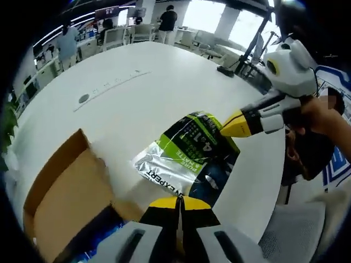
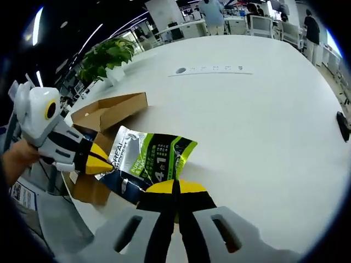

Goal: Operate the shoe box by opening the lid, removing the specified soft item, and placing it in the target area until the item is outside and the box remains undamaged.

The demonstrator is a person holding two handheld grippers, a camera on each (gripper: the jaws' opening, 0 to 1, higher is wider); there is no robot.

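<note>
A soft green, black and silver pouch (image 1: pixel 184 156) is stretched between my two grippers just over the white table (image 1: pixel 142 93). My left gripper (image 1: pixel 179 204) is shut on the pouch's dark near edge. My right gripper (image 1: pixel 233 127) comes in from the right, shut on the opposite green edge. In the right gripper view the pouch (image 2: pixel 151 159) spans from my right gripper (image 2: pixel 174 189) to my left gripper (image 2: pixel 103 163) at its corner. The brown cardboard shoe box (image 1: pixel 60 192) stands open at the left, beside the pouch; the box (image 2: pixel 109 112) lies behind the pouch.
A socket strip (image 2: pixel 214 69) and a round grommet (image 1: pixel 83 99) are set into the table. A small black object (image 1: pixel 225 70) lies at the far edge. A potted plant (image 2: pixel 107 57) stands beyond the table. People, desks and chairs fill the background.
</note>
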